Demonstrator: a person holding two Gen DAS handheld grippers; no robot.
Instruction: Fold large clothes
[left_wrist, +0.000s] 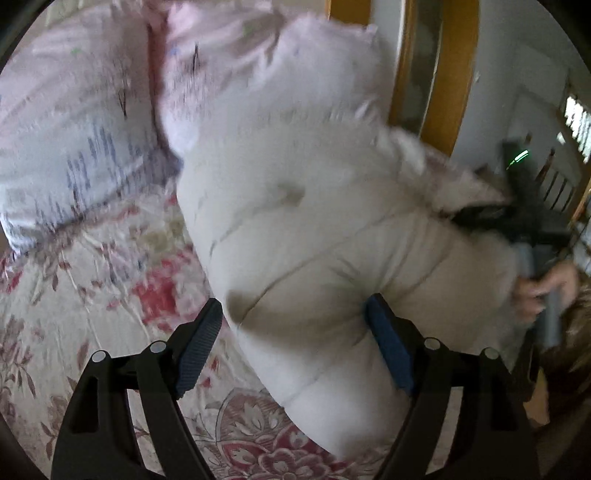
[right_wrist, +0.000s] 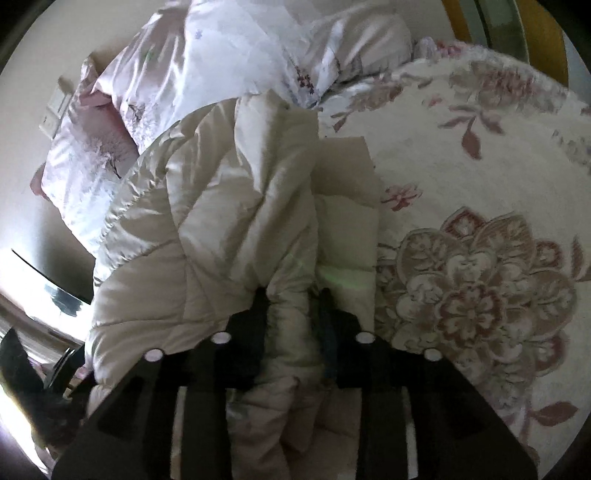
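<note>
**Padded coat on a flowered bed**

Nearest to us in the left wrist view, the left hand-held gripper (left_wrist: 293, 325) stands wide, its blue pads (left_wrist: 388, 343) spread with a bulge of the cream quilted coat (left_wrist: 314, 229) between them; the right-hand pad presses the fabric, the other sits beside its edge, and we cannot tell that anything is pinched. In the right wrist view, the right hand-held gripper (right_wrist: 293, 314) is drawn narrow on a bunched fold of the same coat (right_wrist: 221, 221), which rises in creased, padded panels ahead of it.

The coat lies on the bed, over a bedspread (right_wrist: 480, 184) of cream cloth printed with large rose and mauve flowers. The left view is blurred, yet the same bedspread (left_wrist: 92, 288) shows beside the coat there.

Farther off, pale pink pillows (right_wrist: 166, 92) are heaped at the head of the bed. Beyond them we see a light wall and a yellow wooden frame (left_wrist: 443, 74) standing upright past the coat.
</note>
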